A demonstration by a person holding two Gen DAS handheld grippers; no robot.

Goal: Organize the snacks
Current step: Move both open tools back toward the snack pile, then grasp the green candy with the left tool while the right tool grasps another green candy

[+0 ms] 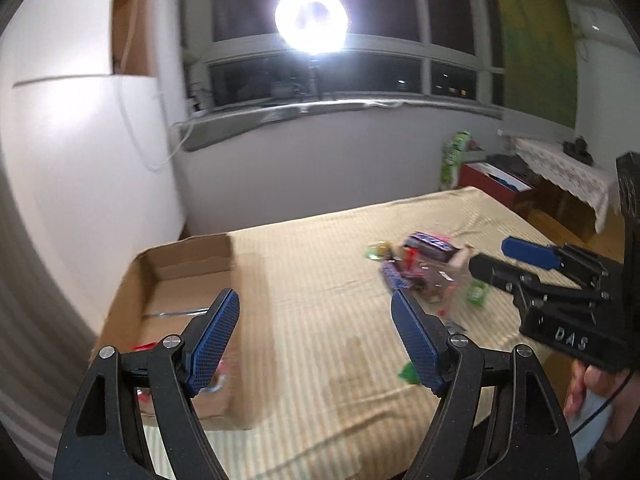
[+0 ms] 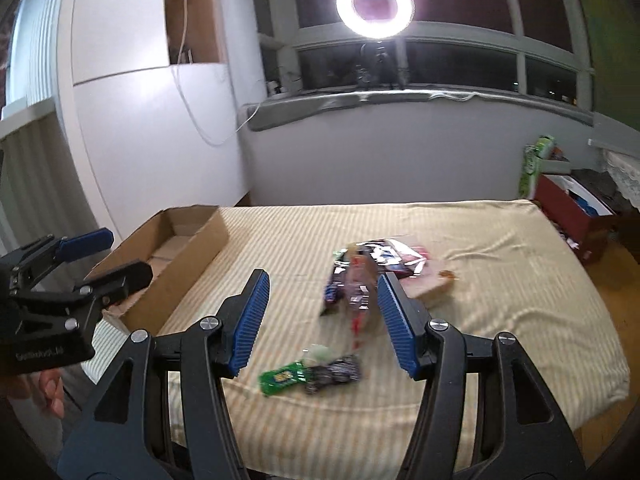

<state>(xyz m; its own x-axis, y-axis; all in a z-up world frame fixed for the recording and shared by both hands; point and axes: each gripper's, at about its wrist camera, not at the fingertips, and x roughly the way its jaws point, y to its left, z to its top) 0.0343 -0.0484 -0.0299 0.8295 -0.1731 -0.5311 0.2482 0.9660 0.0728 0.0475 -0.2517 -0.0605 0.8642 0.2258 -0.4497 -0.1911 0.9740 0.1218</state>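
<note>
A pile of snack packets (image 2: 362, 276) lies mid-table on the striped cloth; it also shows in the left wrist view (image 1: 420, 264). A green packet (image 2: 282, 376) and a dark packet (image 2: 336, 372) lie nearer the front. An open cardboard box (image 1: 188, 276) stands at the table's left, with a few wrappers inside near its front; it shows in the right wrist view too (image 2: 180, 248). My left gripper (image 1: 316, 320) is open and empty, above the box's right edge. My right gripper (image 2: 322, 300) is open and empty, above the pile's near side.
The table (image 2: 500, 280) is covered with a yellow striped cloth. A ring light (image 2: 374, 4) shines at the window behind. A red crate (image 2: 568, 208) stands on the floor at the right. A white cupboard (image 2: 140, 120) stands behind the box.
</note>
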